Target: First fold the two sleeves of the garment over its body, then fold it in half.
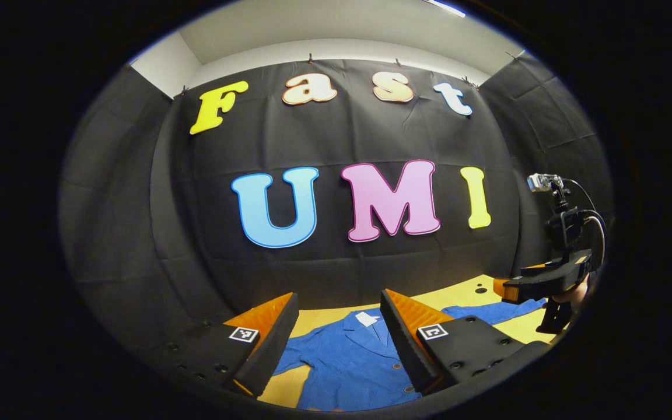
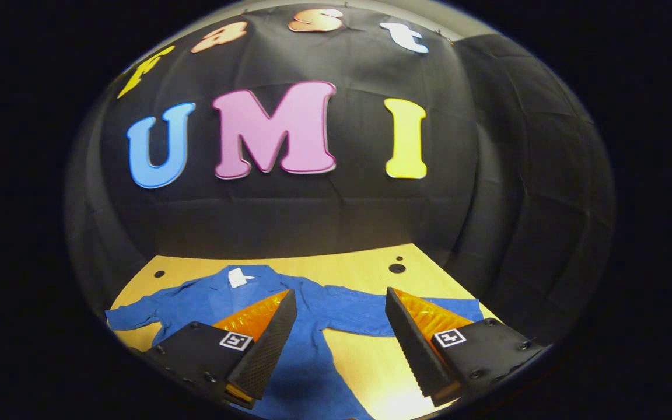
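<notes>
Two claws hang released above the desk [image 2: 365, 265] — we see the left claw [image 1: 339, 338] over the blue garment's [image 2: 307, 309] collar and the right claw [image 2: 340, 341] above its right sleeve [image 2: 365, 312]. The garment lies flat, both sleeves spread outward, unfolded.

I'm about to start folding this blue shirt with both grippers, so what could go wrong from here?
1. Both sleeves of the blue shirt lie spread flat on the wooden table. A shallow pinch by the open right gripper may slip off the right sleeve.
2. The left sleeve looks rumpled near the table's edge; it could fold over crooked.
3. The open left gripper hangs over the collar, so grabbing there would lift the body instead of a sleeve.
</notes>
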A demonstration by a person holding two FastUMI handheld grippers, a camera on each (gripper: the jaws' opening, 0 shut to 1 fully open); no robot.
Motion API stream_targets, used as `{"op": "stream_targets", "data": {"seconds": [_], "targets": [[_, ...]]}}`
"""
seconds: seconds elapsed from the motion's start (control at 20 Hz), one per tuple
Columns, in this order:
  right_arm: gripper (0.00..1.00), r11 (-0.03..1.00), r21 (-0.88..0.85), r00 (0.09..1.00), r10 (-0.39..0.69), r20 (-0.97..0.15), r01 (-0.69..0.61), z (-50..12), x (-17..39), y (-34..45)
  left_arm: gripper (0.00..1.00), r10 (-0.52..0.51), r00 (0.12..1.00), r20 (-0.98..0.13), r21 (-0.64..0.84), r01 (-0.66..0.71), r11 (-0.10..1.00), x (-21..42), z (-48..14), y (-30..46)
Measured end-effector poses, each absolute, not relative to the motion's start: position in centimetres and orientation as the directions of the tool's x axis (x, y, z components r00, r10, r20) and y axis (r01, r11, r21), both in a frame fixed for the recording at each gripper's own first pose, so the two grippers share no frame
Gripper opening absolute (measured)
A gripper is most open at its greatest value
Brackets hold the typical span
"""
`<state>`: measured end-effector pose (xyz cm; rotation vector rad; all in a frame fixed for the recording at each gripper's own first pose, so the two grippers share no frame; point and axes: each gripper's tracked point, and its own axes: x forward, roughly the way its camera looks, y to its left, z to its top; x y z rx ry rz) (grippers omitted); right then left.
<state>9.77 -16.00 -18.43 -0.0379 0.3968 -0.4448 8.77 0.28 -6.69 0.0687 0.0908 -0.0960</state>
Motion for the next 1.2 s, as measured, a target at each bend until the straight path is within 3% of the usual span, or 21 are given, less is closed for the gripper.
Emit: {"op": "stream_targets", "data": {"seconds": [0.4,0.8,0.95,1.2], "targets": [[0.97,0.771,-0.185,0.627,-0.612,-0.481,0.610,-25.0,8.2,-31.1,0.81,-0.147,0.976,-0.162,0.099,0.164,0.981,12.1,-8.9,-4.8],[0.98,0.612,-0.247,0.370,-0.701,-0.610,0.752,-32.3,4.3,-42.0,0.83,-0.226,0.950,-0.216,0.134,0.258,0.957,14.1,-10.1,-9.5],[0.98,0.551,-0.255,0.289,-0.713,-0.638,0.795,-33.9,2.9,-45.2,0.82,-0.252,0.941,-0.226,0.134,0.286,0.949,14.6,-10.5,-11.0],[0.98,0.539,-0.203,0.253,-0.653,-0.713,0.818,-35.8,2.5,-46.4,0.83,-0.286,0.928,-0.239,0.132,0.323,0.937,14.7,-11.0,-13.4]]}}
